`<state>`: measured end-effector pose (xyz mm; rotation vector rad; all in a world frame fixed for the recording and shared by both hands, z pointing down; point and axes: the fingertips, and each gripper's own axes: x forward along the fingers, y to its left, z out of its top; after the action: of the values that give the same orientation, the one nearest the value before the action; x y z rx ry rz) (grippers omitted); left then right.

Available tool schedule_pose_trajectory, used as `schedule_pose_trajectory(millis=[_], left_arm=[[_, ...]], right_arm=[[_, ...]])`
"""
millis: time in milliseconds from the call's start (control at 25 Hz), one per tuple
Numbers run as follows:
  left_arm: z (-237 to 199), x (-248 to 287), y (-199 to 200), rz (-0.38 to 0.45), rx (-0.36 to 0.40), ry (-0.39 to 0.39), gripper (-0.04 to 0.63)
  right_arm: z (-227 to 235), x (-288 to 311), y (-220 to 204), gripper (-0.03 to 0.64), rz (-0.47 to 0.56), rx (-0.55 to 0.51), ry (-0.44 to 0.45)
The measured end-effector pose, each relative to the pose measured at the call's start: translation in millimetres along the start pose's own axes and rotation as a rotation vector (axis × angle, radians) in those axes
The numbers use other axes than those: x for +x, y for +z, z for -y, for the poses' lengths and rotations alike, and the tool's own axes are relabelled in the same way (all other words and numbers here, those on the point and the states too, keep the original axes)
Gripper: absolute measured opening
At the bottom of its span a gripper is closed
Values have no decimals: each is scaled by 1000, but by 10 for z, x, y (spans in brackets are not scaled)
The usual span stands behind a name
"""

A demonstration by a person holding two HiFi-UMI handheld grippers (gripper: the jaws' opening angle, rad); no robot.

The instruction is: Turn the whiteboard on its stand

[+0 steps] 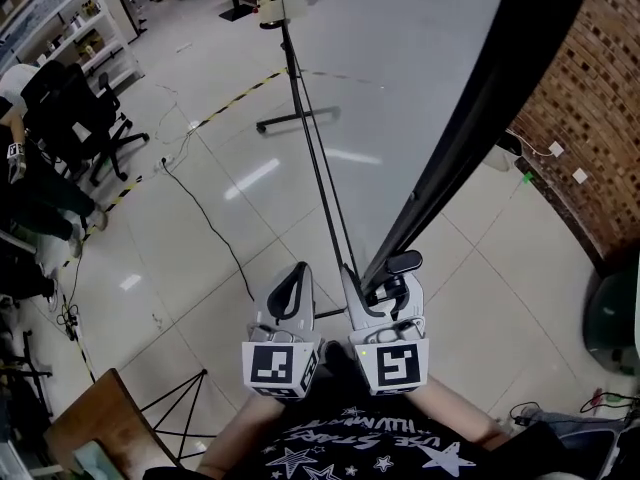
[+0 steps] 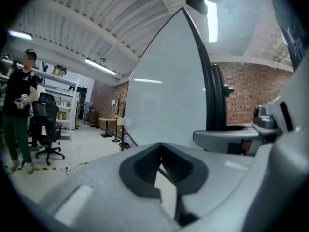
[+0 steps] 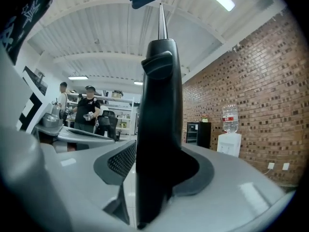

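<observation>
- Whiteboard [image 1: 420,58]: large pale panel edged by a black frame [image 1: 478,118]; its near edge meets the right claw.
- Right claw [image 1: 382,280]: at the whiteboard's near edge; jaws partly open astride the black frame; a gap shows beside one pad, so no firm grip.
- Left claw [image 1: 292,286]: just beside the whiteboard's near edge, on its pale-face side; jaw tips together, holding nothing.
- Brick wall [image 1: 590,118]: behind the whiteboard's dark side.
- Office chair [image 1: 75,118]: well apart from the whiteboard, across the tiled floor [image 1: 200,218].
</observation>
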<state>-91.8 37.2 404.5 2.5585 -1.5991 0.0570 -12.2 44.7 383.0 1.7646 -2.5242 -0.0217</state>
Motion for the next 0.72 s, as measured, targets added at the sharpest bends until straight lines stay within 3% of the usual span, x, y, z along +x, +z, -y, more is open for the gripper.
schedule_pose_trajectory(millis=[360,720], left_arm=[[122,-33,-31,-1,1,-50,6],[273,-85,-32,8,4,-56,6]], right_arm=[[-10,-274,59,242,16,-19,-49],[-59,-448,-27,272,-13,-31,-8]])
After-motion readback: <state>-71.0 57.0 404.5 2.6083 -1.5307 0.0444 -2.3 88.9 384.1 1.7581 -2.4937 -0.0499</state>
